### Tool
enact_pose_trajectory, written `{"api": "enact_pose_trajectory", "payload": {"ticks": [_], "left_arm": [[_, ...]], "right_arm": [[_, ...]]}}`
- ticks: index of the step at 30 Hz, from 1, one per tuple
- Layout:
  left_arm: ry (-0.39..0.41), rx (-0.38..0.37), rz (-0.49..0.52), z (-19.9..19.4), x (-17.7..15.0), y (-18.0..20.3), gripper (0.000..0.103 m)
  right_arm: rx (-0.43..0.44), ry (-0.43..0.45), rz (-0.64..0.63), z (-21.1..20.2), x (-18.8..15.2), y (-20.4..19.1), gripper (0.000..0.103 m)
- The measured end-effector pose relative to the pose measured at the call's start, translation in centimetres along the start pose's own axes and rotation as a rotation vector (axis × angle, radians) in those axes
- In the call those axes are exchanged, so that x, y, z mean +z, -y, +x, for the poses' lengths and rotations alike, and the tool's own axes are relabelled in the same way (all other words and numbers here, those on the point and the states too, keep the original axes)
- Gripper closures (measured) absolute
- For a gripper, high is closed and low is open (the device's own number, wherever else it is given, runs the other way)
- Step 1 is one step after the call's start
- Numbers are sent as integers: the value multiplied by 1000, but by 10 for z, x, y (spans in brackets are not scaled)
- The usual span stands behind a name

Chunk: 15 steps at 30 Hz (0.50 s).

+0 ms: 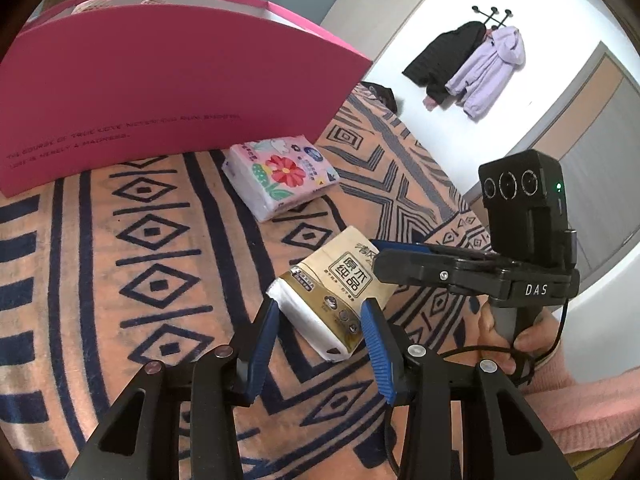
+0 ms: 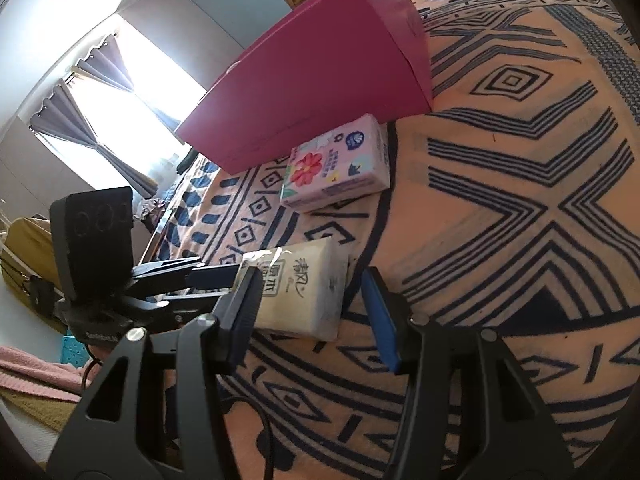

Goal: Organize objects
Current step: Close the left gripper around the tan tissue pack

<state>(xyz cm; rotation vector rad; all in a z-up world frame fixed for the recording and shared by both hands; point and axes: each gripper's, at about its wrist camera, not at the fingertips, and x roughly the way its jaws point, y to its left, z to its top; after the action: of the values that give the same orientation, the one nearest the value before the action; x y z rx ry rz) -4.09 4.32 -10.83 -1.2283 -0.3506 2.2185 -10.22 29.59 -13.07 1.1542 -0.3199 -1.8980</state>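
Note:
A beige and gold tissue pack [image 1: 340, 280] [image 2: 304, 288] lies slantwise on the patterned blanket [image 1: 120, 280]. My left gripper [image 1: 322, 304] has its blue pads against two sides of the pack's near end, shut on it. My right gripper [image 2: 312, 274] straddles the same pack from the other side: its left finger touches the wrapper, while a gap shows before its right finger, so it is open. In the left wrist view the right gripper [image 1: 384, 260] covers the pack's far corner. Beyond lie a floral pink tissue pack [image 1: 280, 176] [image 2: 336, 164] and a tall magenta box [image 1: 160, 80] [image 2: 320, 80].
The floral pack rests against the magenta box's base. A person's hand [image 1: 520, 340] in a pink sleeve holds the right gripper's handle. Coats [image 1: 472, 68] hang on wall hooks past the bed's edge. A curtained window [image 2: 112, 120] is bright at the left.

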Motion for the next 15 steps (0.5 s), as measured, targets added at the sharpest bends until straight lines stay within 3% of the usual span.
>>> {"api": "enact_pose_trajectory", "payload": {"ticks": [3, 15], "left_arm": [[-4, 5, 15, 1, 1, 4, 61], [48, 22, 62, -17, 10, 12, 61]], "right_arm": [[-4, -8, -2, 2, 0, 0, 67], [-2, 29, -34, -7, 3, -13, 67]]}}
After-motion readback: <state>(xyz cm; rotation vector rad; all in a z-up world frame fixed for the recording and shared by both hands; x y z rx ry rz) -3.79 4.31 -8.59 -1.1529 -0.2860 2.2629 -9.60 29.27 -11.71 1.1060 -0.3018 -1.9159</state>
